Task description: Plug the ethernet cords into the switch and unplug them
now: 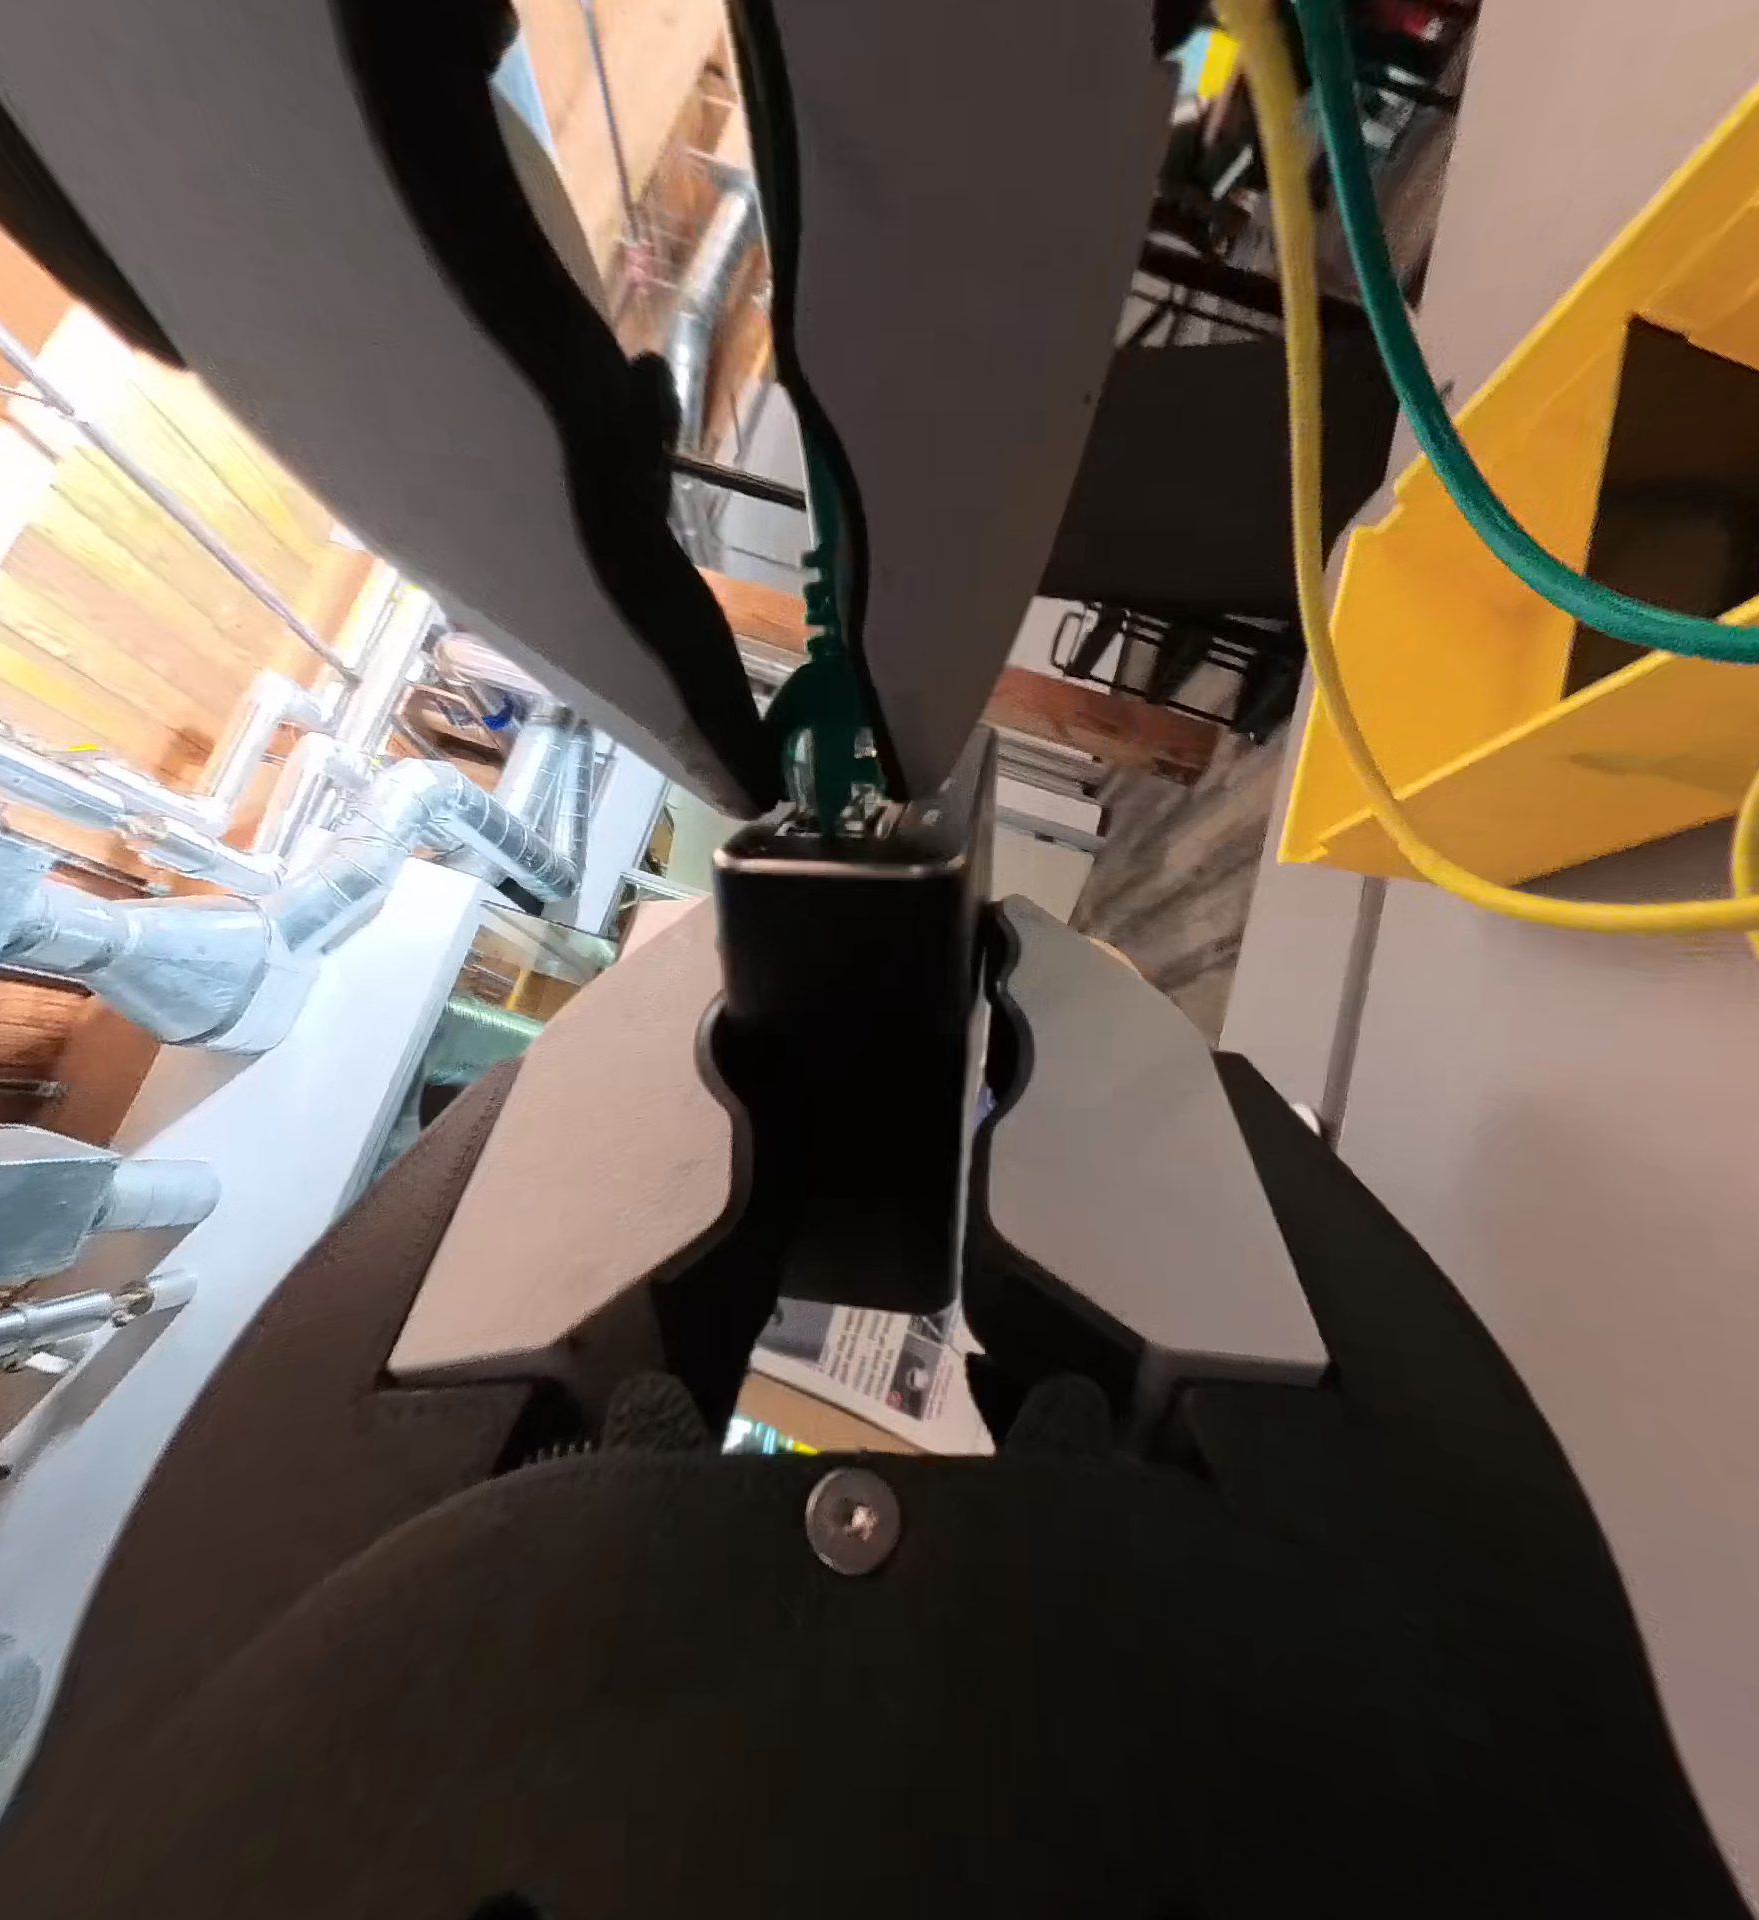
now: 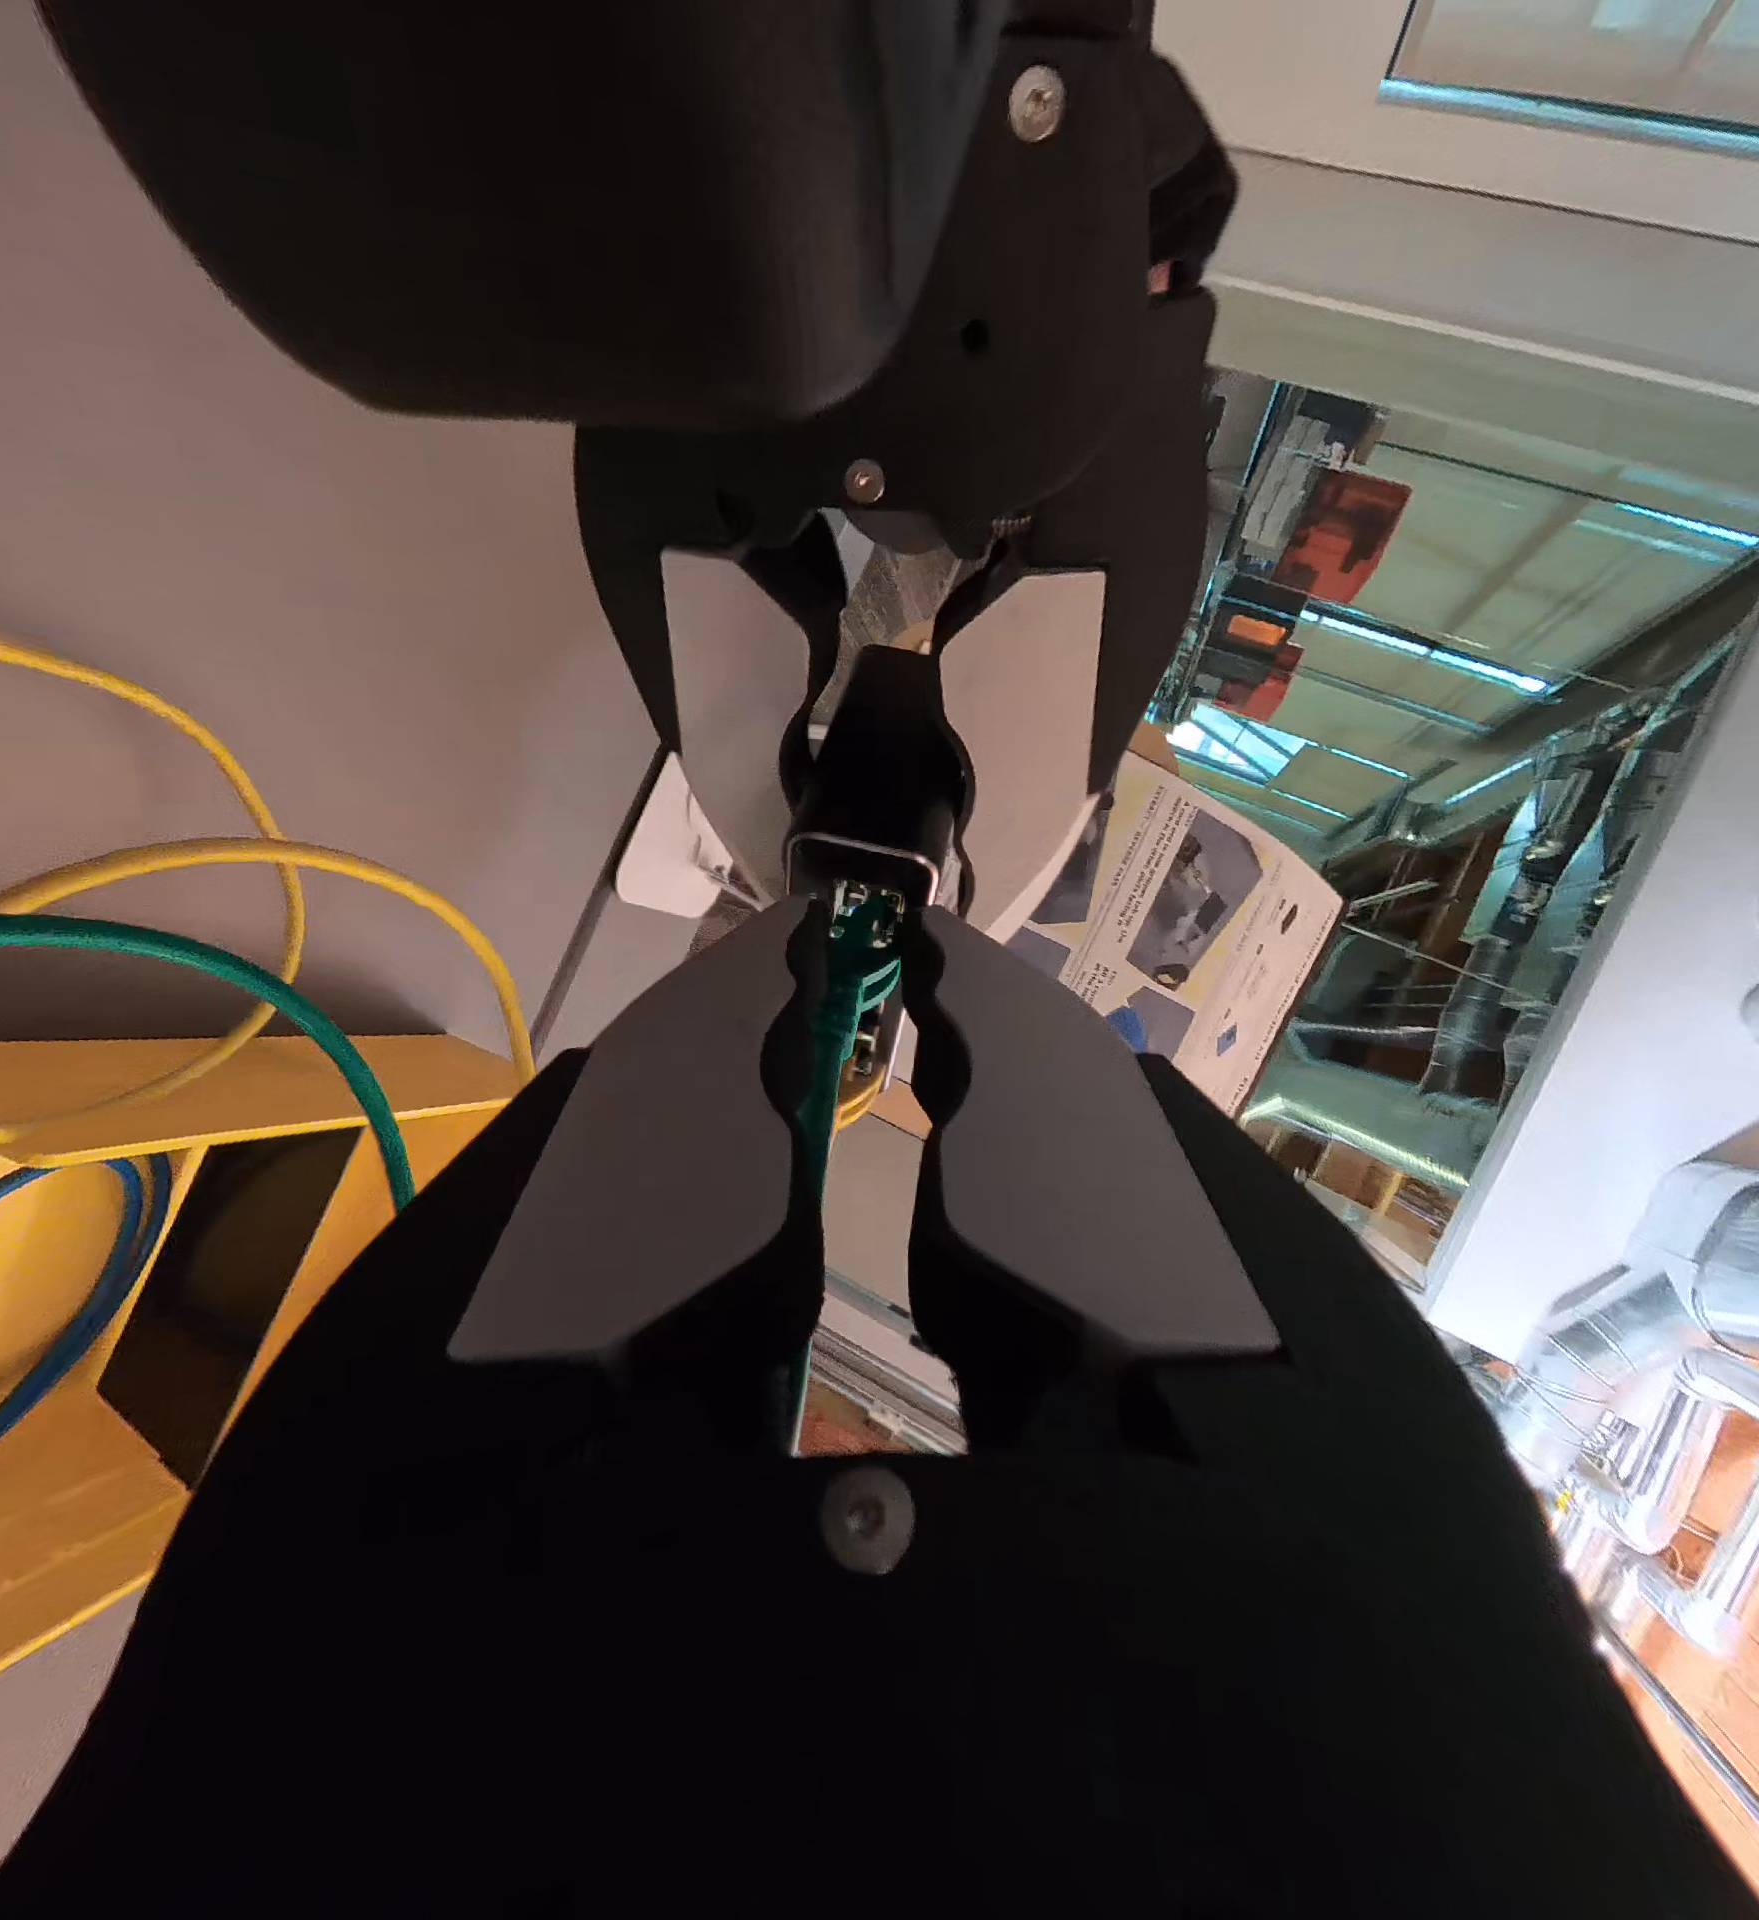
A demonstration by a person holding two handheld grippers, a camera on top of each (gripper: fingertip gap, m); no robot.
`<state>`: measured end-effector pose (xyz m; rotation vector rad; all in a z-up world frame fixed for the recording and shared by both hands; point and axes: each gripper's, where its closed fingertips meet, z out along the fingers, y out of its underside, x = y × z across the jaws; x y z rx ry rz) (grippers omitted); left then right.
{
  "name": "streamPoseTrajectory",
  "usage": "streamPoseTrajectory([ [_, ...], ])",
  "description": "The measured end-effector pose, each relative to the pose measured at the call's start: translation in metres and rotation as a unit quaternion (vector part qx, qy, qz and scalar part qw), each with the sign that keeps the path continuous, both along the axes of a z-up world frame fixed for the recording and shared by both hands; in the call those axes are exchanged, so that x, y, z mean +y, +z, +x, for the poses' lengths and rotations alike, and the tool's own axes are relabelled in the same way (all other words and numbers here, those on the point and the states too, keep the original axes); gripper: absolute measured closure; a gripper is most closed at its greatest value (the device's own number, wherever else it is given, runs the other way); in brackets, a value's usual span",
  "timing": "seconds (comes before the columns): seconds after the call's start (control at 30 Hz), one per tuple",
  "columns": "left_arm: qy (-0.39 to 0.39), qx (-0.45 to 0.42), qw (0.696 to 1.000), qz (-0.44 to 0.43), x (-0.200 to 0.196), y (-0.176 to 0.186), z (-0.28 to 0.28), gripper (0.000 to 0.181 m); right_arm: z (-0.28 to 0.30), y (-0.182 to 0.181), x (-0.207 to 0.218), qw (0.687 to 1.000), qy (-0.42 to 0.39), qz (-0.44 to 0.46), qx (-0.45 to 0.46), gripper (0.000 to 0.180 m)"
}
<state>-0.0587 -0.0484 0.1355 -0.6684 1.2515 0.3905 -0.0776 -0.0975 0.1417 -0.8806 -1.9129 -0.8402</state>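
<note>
My left gripper (image 1: 854, 935) is shut on a small black switch (image 1: 833, 1049) and holds it off the grey surface. My right gripper (image 1: 833, 795) comes from the opposite side, shut on the plug of the green ethernet cord (image 1: 821, 717). The plug's tip sits at the switch's port end; how deep it sits is hidden. In the right wrist view my right gripper (image 2: 854, 925) pinches the green plug (image 2: 844, 1003) against the switch (image 2: 880, 769), which the left gripper (image 2: 880, 826) clamps. The green cord (image 2: 231, 977) trails back to a yellow bin.
A yellow plastic bin (image 1: 1540, 665) lies on the grey surface (image 1: 1581, 1143), also in the right wrist view (image 2: 23, 1351). A loose yellow cord (image 2: 262, 852) loops over it and a blue cord (image 2: 75, 1299) lies inside. A printed sheet (image 2: 1197, 935) lies behind the grippers.
</note>
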Motion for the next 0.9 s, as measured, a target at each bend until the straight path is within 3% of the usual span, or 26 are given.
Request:
streamPoseTrajectory([
  [0.47, 0.033, -0.043, 0.998, 0.036, 0.002, 0.019, -0.012, 0.143, -0.005, 0.015, 0.001, 1.0, -0.005, 0.025, 0.014, 0.163],
  [0.9, 0.017, -0.046, 0.999, 0.016, -0.006, 0.021, -0.01, 0.143, 0.0, 0.021, 0.001, 0.995, 0.019, 0.095, -0.012, 0.155],
])
